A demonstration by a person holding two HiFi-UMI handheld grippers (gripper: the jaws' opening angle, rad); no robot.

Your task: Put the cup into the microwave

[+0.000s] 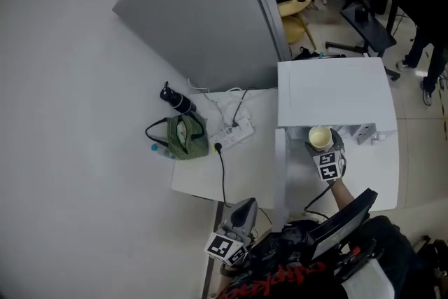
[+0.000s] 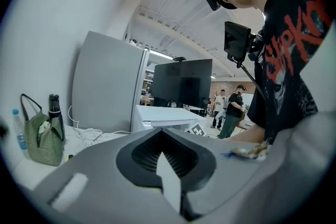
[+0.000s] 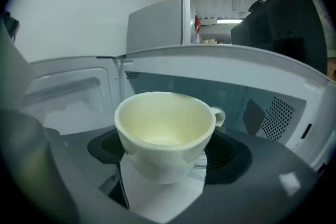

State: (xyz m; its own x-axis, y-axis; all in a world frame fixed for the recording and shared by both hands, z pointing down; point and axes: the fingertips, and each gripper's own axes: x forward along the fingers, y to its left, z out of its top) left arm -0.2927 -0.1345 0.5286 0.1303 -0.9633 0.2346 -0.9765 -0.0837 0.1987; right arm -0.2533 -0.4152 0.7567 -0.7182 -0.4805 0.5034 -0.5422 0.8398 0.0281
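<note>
A cream cup [image 1: 320,137] stands upright between the jaws of my right gripper [image 1: 323,145], which is shut on it just in front of the white microwave [image 1: 332,91]. In the right gripper view the cup [image 3: 165,131] is empty, with its handle turned to the far right. Behind it lies the microwave's open cavity [image 3: 257,107], and the door [image 3: 68,97] is swung out to the left. My left gripper [image 1: 241,212] is low at the table's front edge, away from the microwave. Its jaws [image 2: 168,178] are together with nothing between them.
On the table left of the microwave are a green bag [image 1: 185,138], a black bottle [image 1: 175,100], a small plastic bottle [image 1: 159,149] and a white power strip [image 1: 234,131] with cables. A grey refrigerator [image 1: 203,17] stands behind. People and chairs are at the far right.
</note>
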